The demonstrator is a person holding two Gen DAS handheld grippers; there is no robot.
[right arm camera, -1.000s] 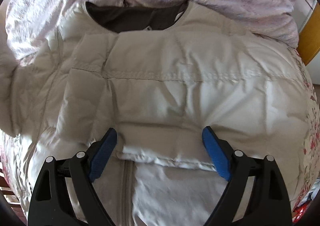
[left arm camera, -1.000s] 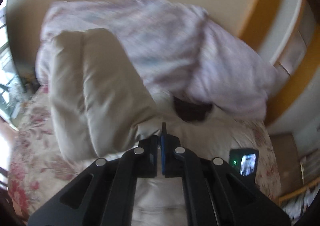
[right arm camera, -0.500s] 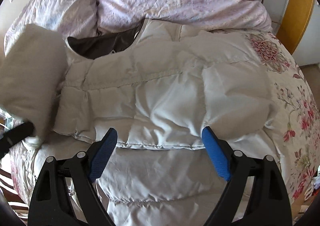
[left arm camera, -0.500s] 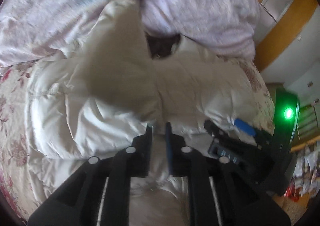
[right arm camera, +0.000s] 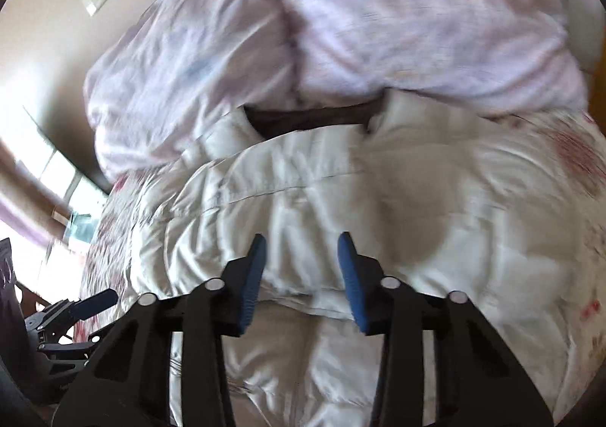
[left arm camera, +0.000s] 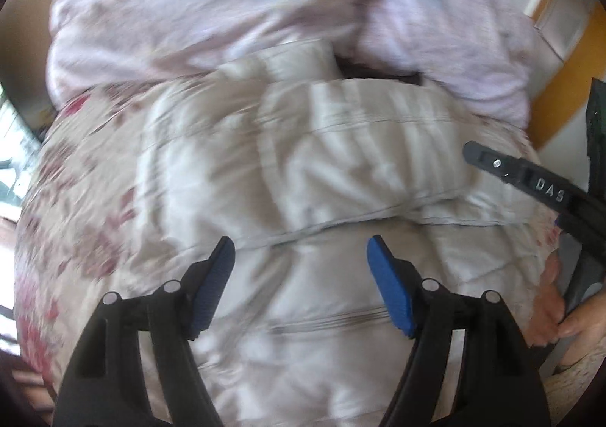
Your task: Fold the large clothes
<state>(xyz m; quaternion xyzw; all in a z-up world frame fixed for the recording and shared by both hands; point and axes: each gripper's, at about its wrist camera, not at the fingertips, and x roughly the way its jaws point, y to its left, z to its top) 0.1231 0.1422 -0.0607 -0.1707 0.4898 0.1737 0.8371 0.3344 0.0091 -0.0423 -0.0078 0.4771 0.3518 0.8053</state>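
A cream quilted puffer jacket (left arm camera: 325, 169) lies flat on the bed with both sleeves folded over its front and its dark collar lining (right arm camera: 314, 118) at the far end. It also shows in the right wrist view (right arm camera: 341, 207). My left gripper (left arm camera: 301, 275) is open and empty, just above the jacket's lower part. My right gripper (right arm camera: 301, 268) is open, narrower than before, over the lower edge of the folded sleeve. Its black finger (left arm camera: 522, 177) shows at the right of the left wrist view. Both views are motion-blurred.
A crumpled pale pink duvet (left arm camera: 265, 7) is heaped at the head of the bed, touching the jacket's collar. The floral bedsheet (left arm camera: 75, 200) shows on the left. A wooden frame and wall (left arm camera: 556, 48) are on the right. A window (right arm camera: 38, 177) is on the left.
My left gripper held the left sleeve, carried it across onto the jacket's front, then opened and let it go. My right gripper pulled back and its jaws narrowed.
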